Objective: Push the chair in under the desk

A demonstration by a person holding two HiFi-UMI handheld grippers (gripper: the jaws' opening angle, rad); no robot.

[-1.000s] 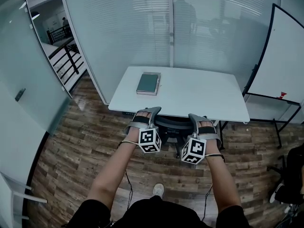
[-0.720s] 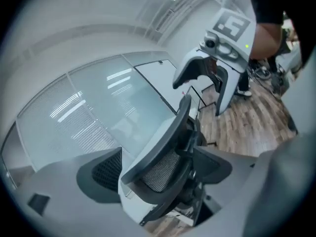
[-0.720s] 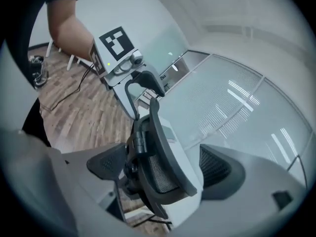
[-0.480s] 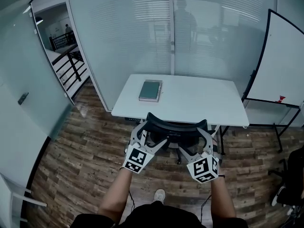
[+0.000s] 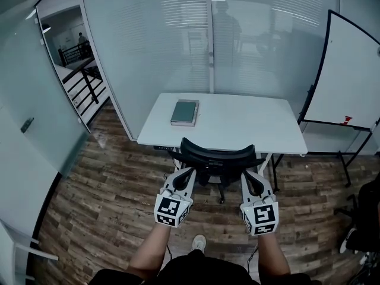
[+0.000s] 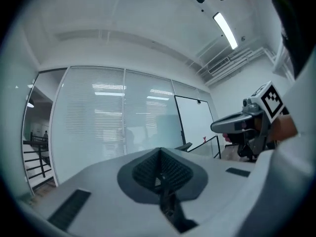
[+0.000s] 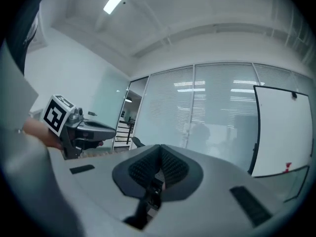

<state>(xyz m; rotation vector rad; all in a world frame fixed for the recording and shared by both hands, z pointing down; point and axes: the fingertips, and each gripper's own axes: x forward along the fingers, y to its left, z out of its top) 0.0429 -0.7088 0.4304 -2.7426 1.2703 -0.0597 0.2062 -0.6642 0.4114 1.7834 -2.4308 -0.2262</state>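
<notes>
**Chair dead ahead of both tools, backrest lying crosswise**

The black mesh-backed office chair [image 5: 218, 154] stands between the person and the white rectangular worktop [image 5: 249, 123]. Its seat looks tucked beneath the near edge, and its curved backrest runs left to right along that edge. The left tool [image 5: 190, 172] and right tool [image 5: 248, 176] sit just behind its two ends, equally near. Both have just been closing and are clenched on nothing. Any further push would likely go straight forward.
</notes>
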